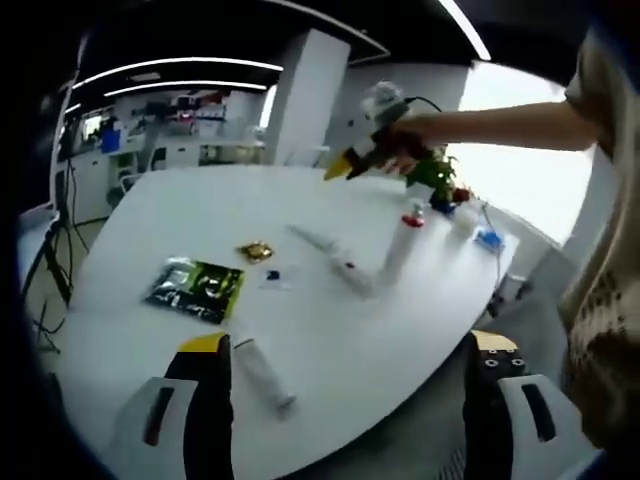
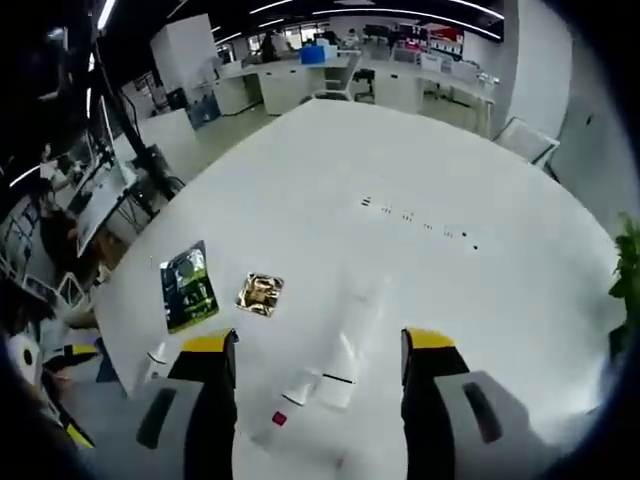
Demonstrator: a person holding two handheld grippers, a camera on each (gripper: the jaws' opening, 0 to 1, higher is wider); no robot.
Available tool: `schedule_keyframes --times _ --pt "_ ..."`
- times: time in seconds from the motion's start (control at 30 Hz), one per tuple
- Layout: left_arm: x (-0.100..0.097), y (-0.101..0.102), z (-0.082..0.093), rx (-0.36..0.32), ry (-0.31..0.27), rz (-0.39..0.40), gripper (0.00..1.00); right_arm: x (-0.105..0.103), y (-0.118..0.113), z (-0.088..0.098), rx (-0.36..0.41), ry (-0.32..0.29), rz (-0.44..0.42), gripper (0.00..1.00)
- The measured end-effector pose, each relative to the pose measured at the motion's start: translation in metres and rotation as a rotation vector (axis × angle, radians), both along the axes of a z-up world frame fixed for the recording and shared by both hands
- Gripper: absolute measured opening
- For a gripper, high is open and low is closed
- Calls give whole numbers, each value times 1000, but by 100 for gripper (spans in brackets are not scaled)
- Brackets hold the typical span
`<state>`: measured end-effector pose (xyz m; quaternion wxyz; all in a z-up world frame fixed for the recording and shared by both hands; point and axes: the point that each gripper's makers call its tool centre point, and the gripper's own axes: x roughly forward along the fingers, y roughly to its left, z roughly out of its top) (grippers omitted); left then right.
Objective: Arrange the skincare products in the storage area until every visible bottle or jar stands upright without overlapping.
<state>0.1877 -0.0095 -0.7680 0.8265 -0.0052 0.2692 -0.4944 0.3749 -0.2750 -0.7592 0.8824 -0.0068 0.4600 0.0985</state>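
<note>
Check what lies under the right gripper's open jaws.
Under the right gripper, white tubes lie flat on the white table, untouched. A gold sachet lies beside them. The jaws hide anything directly beneath them.

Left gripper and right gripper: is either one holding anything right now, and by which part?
Nothing is held. The left gripper is open above the table edge; the right gripper is open over lying white tubes, not gripping them.

In the right gripper view, the white tubes (image 2: pixel 340 375) blur between the jaws, their labels unreadable. In the left gripper view, the lying tube (image 1: pixel 262 372) sits half behind one jaw, and the far bottles (image 1: pixel 440 215) are too small to identify.
</note>
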Motion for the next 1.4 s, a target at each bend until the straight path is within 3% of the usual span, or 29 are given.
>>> schedule_keyframes --times 0.4,0.83,1.17,1.4 --pt "0 0 -6 0 49 5 95 18 -8 -60 3 123 -47 72" --pt "6 -4 -15 15 98 8 94 36 -22 -107 -77 214 -44 72" --pt "13 -8 -22 24 134 5 94 51 -32 -123 -145 211 -53 65" --pt "15 -9 -25 25 147 4 94 59 -37 -130 -184 213 -54 53"
